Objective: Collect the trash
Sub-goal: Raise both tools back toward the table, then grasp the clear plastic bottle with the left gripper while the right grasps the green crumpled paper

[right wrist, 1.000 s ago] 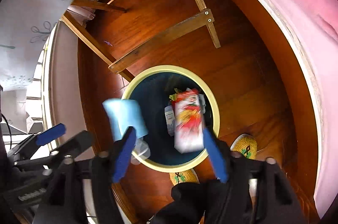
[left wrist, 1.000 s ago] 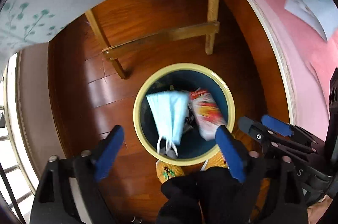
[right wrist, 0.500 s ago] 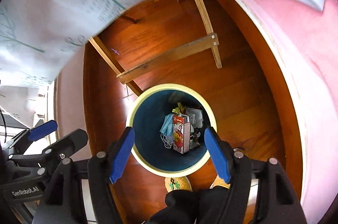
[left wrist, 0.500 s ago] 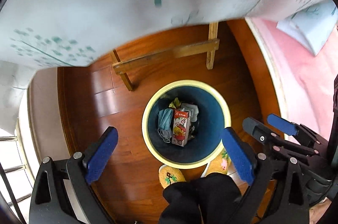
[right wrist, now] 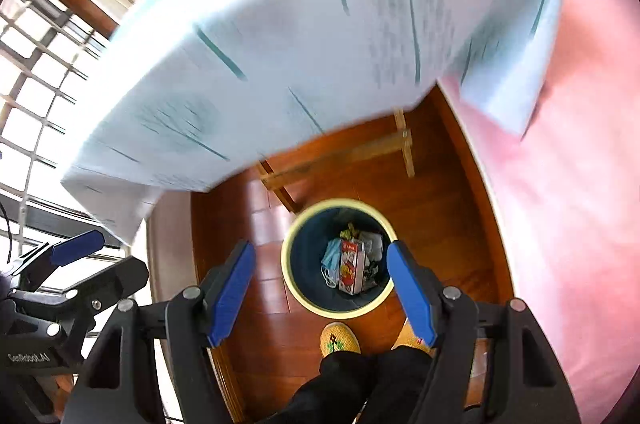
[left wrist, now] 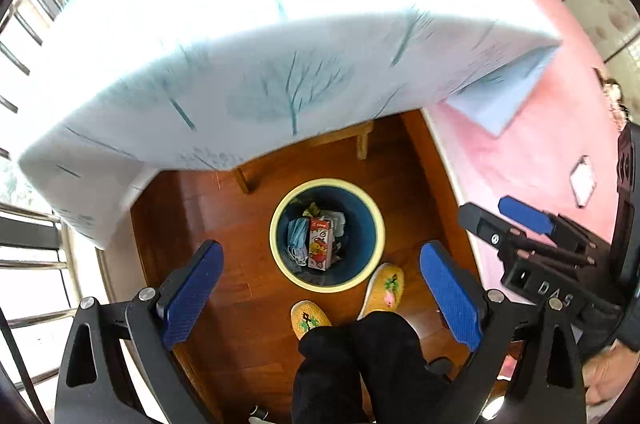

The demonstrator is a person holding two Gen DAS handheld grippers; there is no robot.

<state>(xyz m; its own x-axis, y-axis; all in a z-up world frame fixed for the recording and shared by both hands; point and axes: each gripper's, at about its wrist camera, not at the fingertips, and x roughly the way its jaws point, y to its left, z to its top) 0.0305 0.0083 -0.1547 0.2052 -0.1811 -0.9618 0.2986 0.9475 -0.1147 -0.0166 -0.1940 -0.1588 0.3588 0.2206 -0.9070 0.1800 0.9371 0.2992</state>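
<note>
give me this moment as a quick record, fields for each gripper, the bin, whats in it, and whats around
left gripper: open, empty, above the floor near the bin
right gripper: open, empty, above the bin
bin: round, yellow rim, dark blue inside, upright on the wooden floor
contents: blue face mask beside a red and white carton, other scraps behind them
table: tree-print tablecloth overhanging, wooden legs behind the bin
person: yellow slippers next to the bin
right side: pink surface
</note>
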